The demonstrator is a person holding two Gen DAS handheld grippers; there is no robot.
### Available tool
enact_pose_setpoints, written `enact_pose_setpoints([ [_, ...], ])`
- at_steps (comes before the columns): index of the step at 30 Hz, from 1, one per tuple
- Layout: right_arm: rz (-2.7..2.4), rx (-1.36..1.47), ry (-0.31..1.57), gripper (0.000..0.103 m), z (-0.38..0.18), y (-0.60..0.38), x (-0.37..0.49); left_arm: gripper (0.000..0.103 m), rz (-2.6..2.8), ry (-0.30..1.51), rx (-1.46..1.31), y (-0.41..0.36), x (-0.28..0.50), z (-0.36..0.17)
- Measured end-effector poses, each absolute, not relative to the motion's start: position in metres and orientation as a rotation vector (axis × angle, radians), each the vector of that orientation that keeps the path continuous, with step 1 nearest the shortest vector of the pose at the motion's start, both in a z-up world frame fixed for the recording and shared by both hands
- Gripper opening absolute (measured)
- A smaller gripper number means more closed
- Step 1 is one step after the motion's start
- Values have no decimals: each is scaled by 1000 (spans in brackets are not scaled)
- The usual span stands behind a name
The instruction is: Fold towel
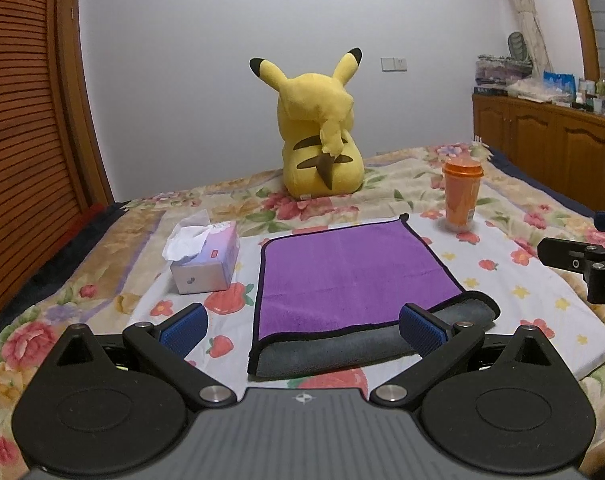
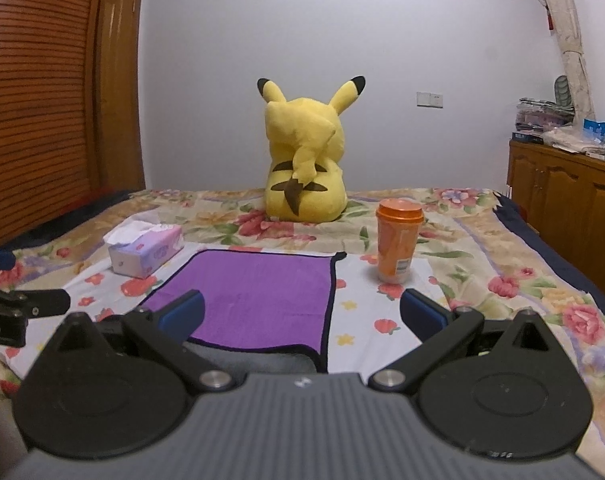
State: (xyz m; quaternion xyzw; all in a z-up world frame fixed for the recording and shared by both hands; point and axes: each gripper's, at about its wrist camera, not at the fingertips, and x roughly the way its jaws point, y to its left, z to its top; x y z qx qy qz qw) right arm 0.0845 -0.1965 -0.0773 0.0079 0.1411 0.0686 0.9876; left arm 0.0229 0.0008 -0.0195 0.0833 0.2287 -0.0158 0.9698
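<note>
A purple towel point(image 1: 350, 276) with black trim lies flat on the bed, its near edge turned over to show the grey underside point(image 1: 342, 350). It also shows in the right wrist view point(image 2: 254, 296). My left gripper point(image 1: 302, 328) is open, hovering just above the towel's near edge, its fingers astride the near left part. My right gripper point(image 2: 302, 312) is open over the towel's near right corner, holding nothing. The right gripper's finger shows at the right edge of the left wrist view point(image 1: 574, 260).
On the floral bedspread point(image 1: 522, 280) stand a tissue box point(image 1: 206, 260) left of the towel, an orange lidded cup point(image 1: 461, 196) at its far right, and a yellow Pikachu plush point(image 1: 322, 136) behind. A wooden wardrobe point(image 1: 26, 120) is left, a wooden cabinet point(image 1: 554, 140) right.
</note>
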Motion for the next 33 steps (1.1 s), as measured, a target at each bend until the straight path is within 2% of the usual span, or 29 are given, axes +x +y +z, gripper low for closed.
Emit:
enact_pose_setpoints([
  [33,148,41,356,103,-89,-198,139,103,-3,536,177,29,93,-27],
])
